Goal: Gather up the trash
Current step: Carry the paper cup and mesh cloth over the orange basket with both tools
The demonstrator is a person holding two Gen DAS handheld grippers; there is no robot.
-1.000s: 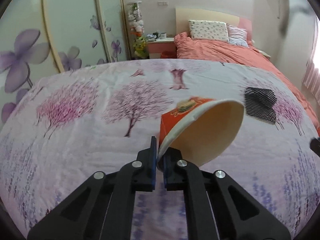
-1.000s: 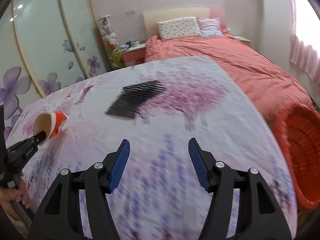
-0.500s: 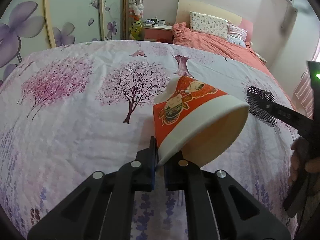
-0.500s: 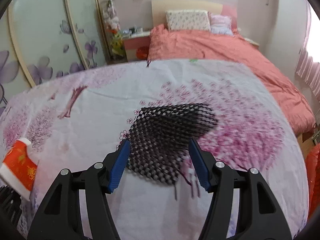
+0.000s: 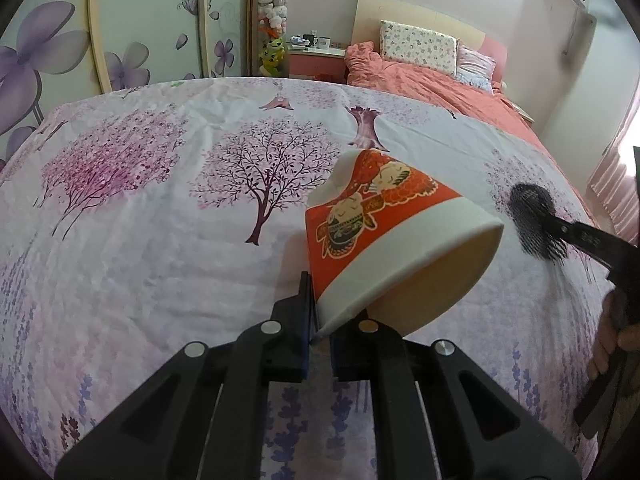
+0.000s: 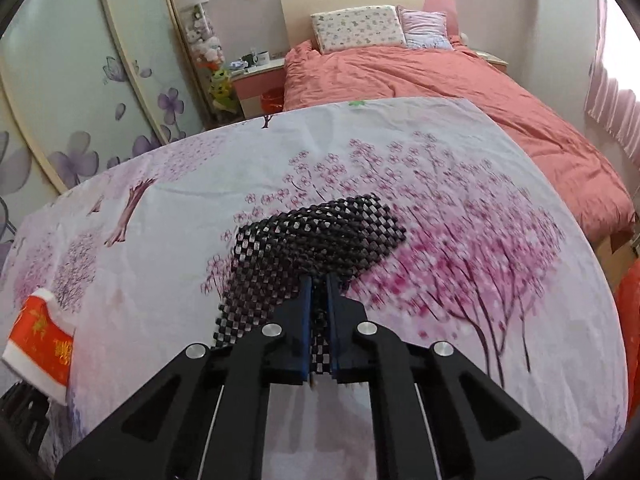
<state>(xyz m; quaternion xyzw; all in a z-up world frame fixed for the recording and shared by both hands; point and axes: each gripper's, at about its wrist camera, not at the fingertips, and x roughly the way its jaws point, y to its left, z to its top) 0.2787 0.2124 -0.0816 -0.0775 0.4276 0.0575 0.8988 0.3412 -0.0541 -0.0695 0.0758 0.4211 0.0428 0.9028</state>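
While the left claw [image 5: 319,330] pinches the tilted red paper cup [image 5: 394,236] by its rim above the worktop [image 5: 140,240], the right claw [image 6: 319,320] grips black mesh [image 6: 316,236] near the worktop's right edge.

Worktop [image 5: 168,240] covered by a white cloth printed with pink blossom trees, dark-branched trees and purple lavender sprigs along the near edge; cloth slightly wrinkled. Same worktop [image 6: 168,248] in the right wrist view, far edge curved, right part blurred. Black mesh net [image 6: 320,236] is bunched up on the right half; its far end possibly touches the cloth, hard to tell. Behind the worktop, a bed [image 6: 460,92] with coral duvet, two pillows [image 6: 360,34] on it at the headboard.
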